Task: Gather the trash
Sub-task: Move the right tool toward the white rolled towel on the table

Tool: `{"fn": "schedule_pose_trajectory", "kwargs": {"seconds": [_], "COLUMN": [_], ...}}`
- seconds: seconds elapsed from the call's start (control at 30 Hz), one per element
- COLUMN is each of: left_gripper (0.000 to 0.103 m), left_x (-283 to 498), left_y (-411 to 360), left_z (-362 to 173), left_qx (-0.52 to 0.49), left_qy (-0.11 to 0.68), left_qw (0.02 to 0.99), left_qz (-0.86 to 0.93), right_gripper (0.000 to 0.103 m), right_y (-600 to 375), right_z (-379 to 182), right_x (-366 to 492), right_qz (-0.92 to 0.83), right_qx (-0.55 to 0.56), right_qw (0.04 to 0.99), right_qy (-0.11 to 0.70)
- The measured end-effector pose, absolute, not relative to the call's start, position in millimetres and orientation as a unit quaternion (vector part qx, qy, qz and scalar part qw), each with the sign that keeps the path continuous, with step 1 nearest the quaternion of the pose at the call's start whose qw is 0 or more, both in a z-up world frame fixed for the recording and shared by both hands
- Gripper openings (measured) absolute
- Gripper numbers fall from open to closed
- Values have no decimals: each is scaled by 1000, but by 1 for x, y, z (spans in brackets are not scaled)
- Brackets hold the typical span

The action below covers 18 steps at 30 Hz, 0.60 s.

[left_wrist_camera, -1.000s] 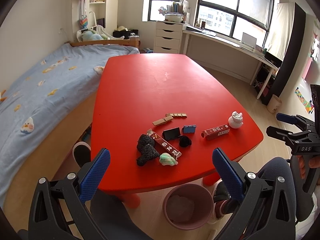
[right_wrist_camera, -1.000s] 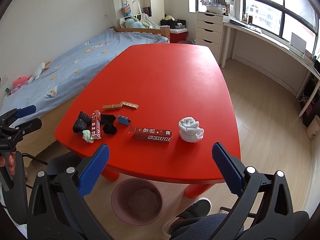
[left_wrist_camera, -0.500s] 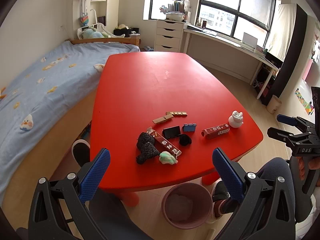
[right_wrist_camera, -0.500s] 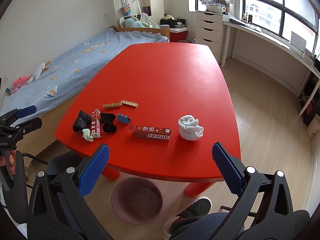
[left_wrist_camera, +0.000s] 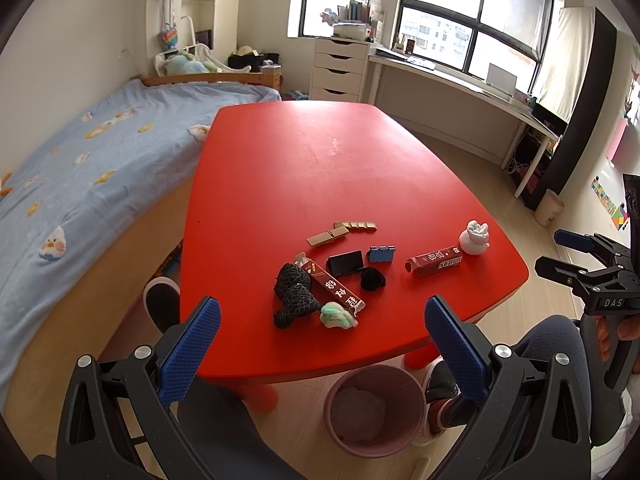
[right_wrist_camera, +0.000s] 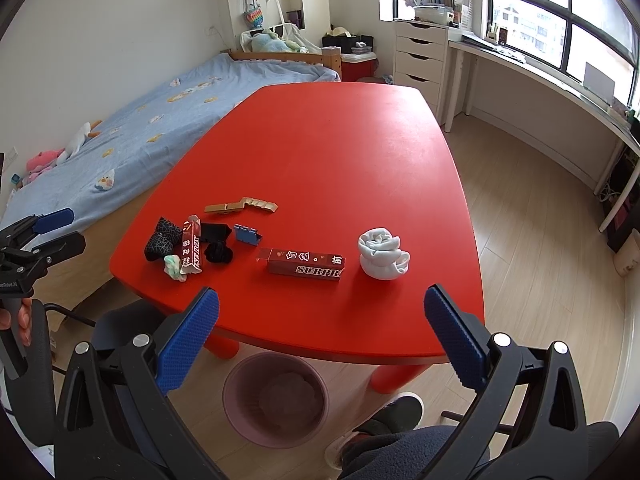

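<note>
The left gripper (left_wrist_camera: 322,344) hangs short of the near edge of the red table (left_wrist_camera: 304,168), tipped down toward the tabletop, its blue-padded jaws spread wide with nothing between them; in the right wrist view the same tool shows at the far left, off the table's near left corner, a hand (right_wrist_camera: 16,316) wrapped round its grip. The right gripper (right_wrist_camera: 321,338) is held the same way off the near edge, jaws likewise wide apart and empty; in the left wrist view it juts in from the right, level and pointing left, fingers (left_wrist_camera: 612,332) closed round its handle below.

The trash lies in a band along the near edge. Toward the near left corner sit two dark netted bundles (left_wrist_camera: 296,286), touching a long red carton (left_wrist_camera: 332,286) laid slantwise; a pale green and white wad (left_wrist_camera: 338,315) rests just at that carton's near end. Beside these are a small black box (left_wrist_camera: 346,263), a black clump (left_wrist_camera: 373,279) and a blue clip (left_wrist_camera: 381,254); behind them, farther from the edge, a line of gold wrappers (left_wrist_camera: 340,232). Next comes a second red carton (right_wrist_camera: 306,265) marked SURPR, lying flat, and near the right edge a white crumpled lump (right_wrist_camera: 383,254) stands apart from it.

Under the near edge, on the wooden floor, a pink bin (right_wrist_camera: 276,398) stands upright with something pale inside.
</note>
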<state>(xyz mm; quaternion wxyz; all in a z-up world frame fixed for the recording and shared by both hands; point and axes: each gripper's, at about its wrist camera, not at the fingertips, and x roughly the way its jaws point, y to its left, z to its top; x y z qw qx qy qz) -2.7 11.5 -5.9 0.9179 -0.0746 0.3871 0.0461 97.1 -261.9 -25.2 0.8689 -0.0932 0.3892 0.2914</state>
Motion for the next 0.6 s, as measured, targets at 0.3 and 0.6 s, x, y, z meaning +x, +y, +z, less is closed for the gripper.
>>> {"fn": "schedule_pose_trajectory", "kwargs": {"seconds": [0.3, 0.6], "left_gripper": [98, 98], "left_x": [17, 46], "left_y": [19, 35], "left_z": [-13, -36], "left_qx": [-80, -91], "left_qy": [404, 452], "left_qw": [910, 886], "left_qz": [41, 39], "right_gripper": [100, 100], "right_y": [-259, -254], "right_z": [-28, -44], "right_x": [116, 161], "right_qz": [293, 278], "right_qx": [-95, -120], "right_qw": [862, 848], "right_qy": [404, 436]}}
